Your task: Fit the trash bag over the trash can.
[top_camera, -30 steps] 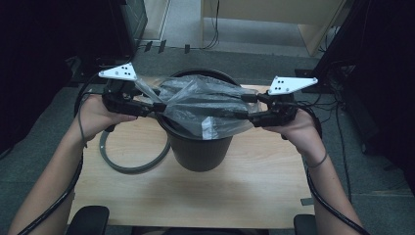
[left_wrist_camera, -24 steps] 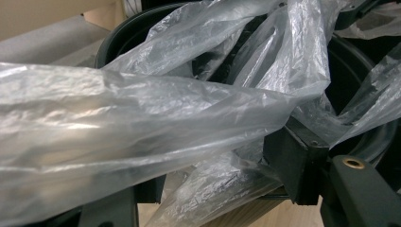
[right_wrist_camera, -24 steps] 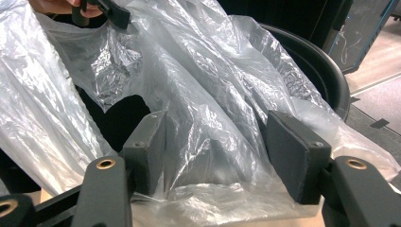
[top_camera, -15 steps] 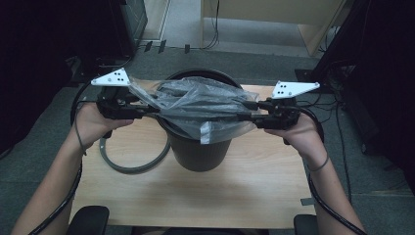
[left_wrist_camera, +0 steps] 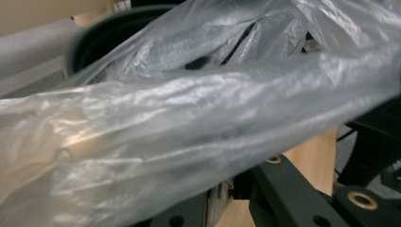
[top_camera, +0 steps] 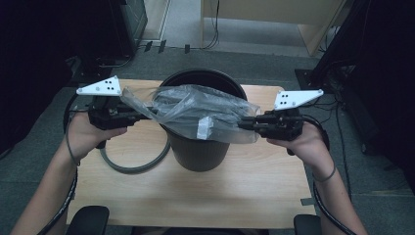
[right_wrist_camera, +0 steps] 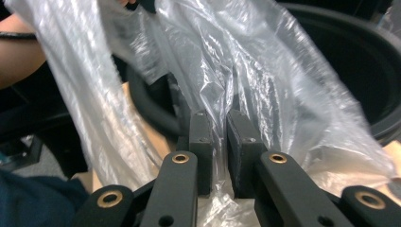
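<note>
Stretching a clear plastic bag (top_camera: 203,113) between two hand-held grippers, a person stands at the near side of a small wooden table (top_camera: 254,181). The bag hangs taut over the mouth of a black bin (top_camera: 198,147) that stands upright in the middle of the table, and it spans from one tool to the other just above the bin's rim.

The left gripper (top_camera: 147,116) is at the left of the bin, level with its top, and its jaws have just been closing on the bag's left edge; in the left gripper view the film (left_wrist_camera: 189,118) drapes right across the lens, so the pads themselves are hidden, but the bag is pulled tight from that side. The right gripper (top_camera: 243,124) is at the right of the bin, and its jaws have likewise just been closing: in the right gripper view the two black pads (right_wrist_camera: 201,142) stand nearly together with a fold of the bag (right_wrist_camera: 265,80) pinched between them.

A grey ring (top_camera: 134,164) lies flat on the table to the left of the bin, partly tucked behind its base. A white label (top_camera: 204,128) shows on the bag near the front of the bin.
</note>
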Motion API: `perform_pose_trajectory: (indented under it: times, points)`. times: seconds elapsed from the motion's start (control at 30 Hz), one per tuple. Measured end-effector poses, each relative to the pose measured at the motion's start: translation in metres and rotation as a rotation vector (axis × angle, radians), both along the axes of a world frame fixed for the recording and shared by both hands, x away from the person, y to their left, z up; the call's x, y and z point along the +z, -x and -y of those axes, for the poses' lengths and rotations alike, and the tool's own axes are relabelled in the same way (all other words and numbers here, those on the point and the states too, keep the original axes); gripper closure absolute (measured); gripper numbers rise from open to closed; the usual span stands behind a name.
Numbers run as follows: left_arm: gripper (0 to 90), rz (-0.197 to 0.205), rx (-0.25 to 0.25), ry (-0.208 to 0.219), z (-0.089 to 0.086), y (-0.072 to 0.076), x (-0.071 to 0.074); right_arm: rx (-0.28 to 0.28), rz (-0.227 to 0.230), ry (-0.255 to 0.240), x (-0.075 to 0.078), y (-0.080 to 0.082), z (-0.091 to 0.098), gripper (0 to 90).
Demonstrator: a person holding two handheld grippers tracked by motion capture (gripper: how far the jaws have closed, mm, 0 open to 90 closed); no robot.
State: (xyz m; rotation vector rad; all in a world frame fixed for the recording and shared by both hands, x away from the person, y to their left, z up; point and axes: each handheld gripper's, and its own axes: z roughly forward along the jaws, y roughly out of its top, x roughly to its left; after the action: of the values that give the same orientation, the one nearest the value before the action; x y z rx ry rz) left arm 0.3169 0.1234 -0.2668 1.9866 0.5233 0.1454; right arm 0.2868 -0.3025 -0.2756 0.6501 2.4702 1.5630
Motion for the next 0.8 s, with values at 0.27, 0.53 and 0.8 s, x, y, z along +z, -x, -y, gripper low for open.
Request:
perform_pose_trajectory:
  times: [0.27,0.53,0.8]
  points:
    - [86.8,-0.021,-0.008,0.059,-0.002,0.007,-0.025,0.025,-0.006,-0.024,-0.021,0.012,-0.001,83.9]
    - [86.8,-0.019,0.025,0.101,-0.001,0.0,-0.027,0.039,0.018,-0.048,-0.032,0.008,-0.005,86.1]
    - [86.6,-0.075,0.02,0.07,0.001,0.008,-0.027,0.018,0.006,-0.022,-0.029,0.012,-0.009,86.5]
